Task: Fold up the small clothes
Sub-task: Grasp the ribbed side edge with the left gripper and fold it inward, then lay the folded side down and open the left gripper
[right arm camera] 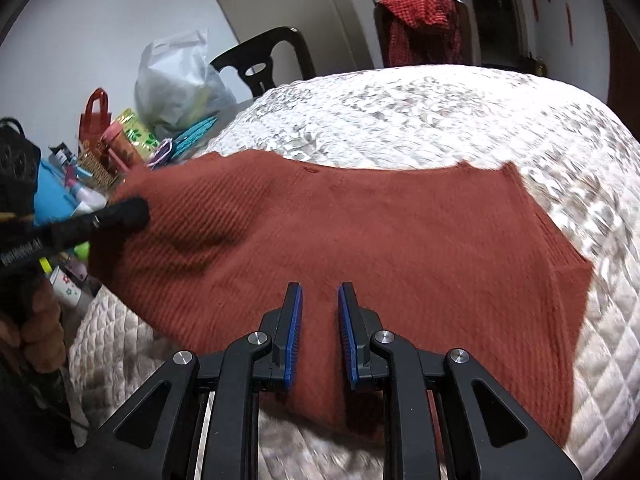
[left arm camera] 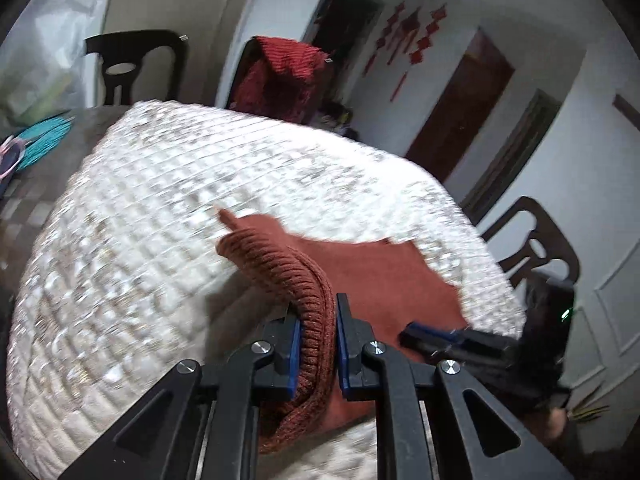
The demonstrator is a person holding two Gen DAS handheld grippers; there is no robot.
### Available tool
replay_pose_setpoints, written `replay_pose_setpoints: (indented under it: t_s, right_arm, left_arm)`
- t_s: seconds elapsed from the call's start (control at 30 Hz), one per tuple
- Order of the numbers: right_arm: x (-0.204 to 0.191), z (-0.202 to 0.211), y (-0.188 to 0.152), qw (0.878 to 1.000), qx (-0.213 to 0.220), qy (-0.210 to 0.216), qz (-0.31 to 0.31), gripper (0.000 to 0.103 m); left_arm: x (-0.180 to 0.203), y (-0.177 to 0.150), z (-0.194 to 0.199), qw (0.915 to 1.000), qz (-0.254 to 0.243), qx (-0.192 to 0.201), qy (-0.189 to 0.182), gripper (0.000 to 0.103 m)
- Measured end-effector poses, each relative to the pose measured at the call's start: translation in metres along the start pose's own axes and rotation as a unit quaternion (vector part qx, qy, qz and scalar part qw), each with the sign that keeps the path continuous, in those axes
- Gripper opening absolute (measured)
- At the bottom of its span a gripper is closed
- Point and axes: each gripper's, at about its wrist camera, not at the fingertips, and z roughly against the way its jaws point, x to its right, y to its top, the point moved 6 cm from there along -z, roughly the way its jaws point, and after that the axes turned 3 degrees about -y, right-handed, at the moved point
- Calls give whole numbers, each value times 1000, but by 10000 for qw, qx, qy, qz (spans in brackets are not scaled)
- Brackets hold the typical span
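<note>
rust-red knit sweater point(right arm camera: 360, 240) spread over a white quilted cover point(right arm camera: 440, 120) on the table, most of it lying flat, its left end lifted clear of the cover. left gripper point(left arm camera: 316, 344) clamped on a ribbed edge of the sweater; the knit fills the gap between the blue pads point(left arm camera: 294, 352), and the fabric arches up and away from the jaws before dropping back to the cover. from the right wrist view the same gripper comes in at the left side, its dark tip buried in the raised end of the sweater, a hand point(right arm camera: 36, 320) wrapped round its handle below. right gripper point(right arm camera: 320, 332) sits low over the near edge of the sweater, jaws narrowly apart; red knit shows between the pads, and they look closed on a fold of it, though the contact itself is hard to make out. from the left wrist view the right gripper lies at the far right, fingers reaching onto the flat part of the sweater. clutter beside the cover at left: white plastic bag point(right arm camera: 176, 80), small red bag point(right arm camera: 94, 116), teal mat point(left arm camera: 44, 140). dark chairs point(left arm camera: 136, 64) round the table, one draped with a red cloth point(left arm camera: 280, 76).
</note>
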Motion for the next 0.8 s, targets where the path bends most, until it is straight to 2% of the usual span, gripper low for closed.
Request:
replay_pose_setpoints:
  t_s: [0.17,0.27,0.4,0.5,0.57,0.67,0.77,0.8]
  right_arm:
    - [27,26,-6,9992,209,-113,-332,19]
    - [40,37,-8,9982,312,-196,-482,19]
    - [54,44,-12,9970,348,-247,-649,19]
    - [59,45,-17,9964,325,-181,-763,19]
    - [61,47,-17,9962,337,-117,-789,19]
    - [62,52,-18,9952,407,59,-883,19]
    - [60,55,-14,9933,474,294,-1015,22]
    - [57,55,-12,9918,486,481,-1083,23]
  left_arm:
    - [38,13,-19,9992,-180,-67,-338,16]
    - [56,9,-44,9980,-244,-283,-505,16]
    - [69,-14,-94,9942,-197,-854,-619,16]
    - [75,-33,-122,9883,-88,-1297,-803,16]
    - [82,-36,-116,9887,-119,-1211,-874,17]
    - [91,-28,-93,9882,-164,-959,-1186,26]
    - [86,-19,-65,9912,-284,-594,-1152,28]
    - [80,-17,-57,9930,-292,-481,-1041,28]
